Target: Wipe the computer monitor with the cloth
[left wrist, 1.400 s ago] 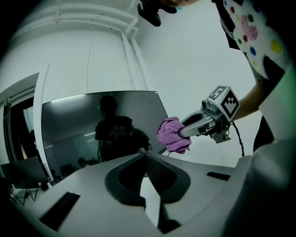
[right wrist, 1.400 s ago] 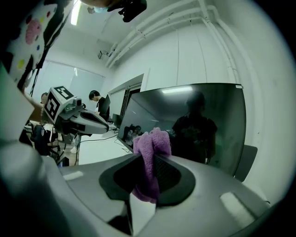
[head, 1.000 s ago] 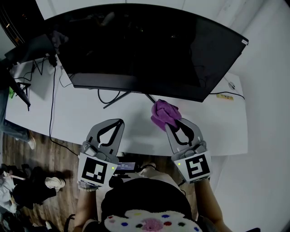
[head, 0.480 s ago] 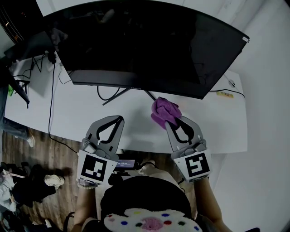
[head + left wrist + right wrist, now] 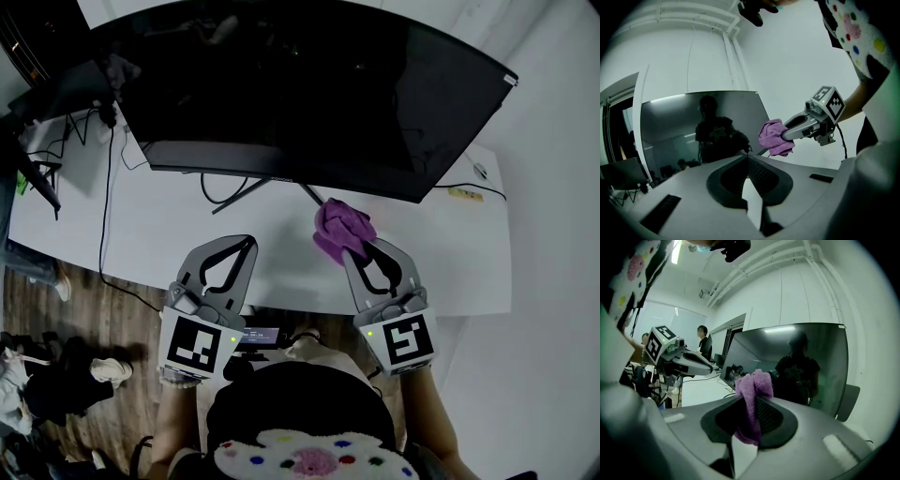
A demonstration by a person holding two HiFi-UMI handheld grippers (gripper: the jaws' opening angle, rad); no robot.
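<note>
A wide dark curved monitor [image 5: 300, 94] stands on the white desk [image 5: 150, 234], its screen off. My right gripper [image 5: 359, 247] is shut on a bunched purple cloth [image 5: 339, 230], held just below the monitor's lower edge near its stand. In the right gripper view the cloth [image 5: 752, 399] hangs between the jaws, with the monitor [image 5: 801, 366] ahead. My left gripper [image 5: 246, 242] is shut with nothing in it, held over the desk's front part, left of the cloth. The left gripper view has the monitor [image 5: 703, 126], the cloth [image 5: 774, 137] and the right gripper [image 5: 785, 136].
Black cables [image 5: 108, 169] run down the desk's left side and under the monitor's stand legs [image 5: 246, 199]. A laptop [image 5: 61, 94] sits at the far left. A small yellow strip [image 5: 465, 197] lies at the desk's right. A white wall [image 5: 562, 234] closes the right side.
Both grippers have stayed almost in place, drifting only slightly. The cloth remains held in the right gripper below the monitor.
</note>
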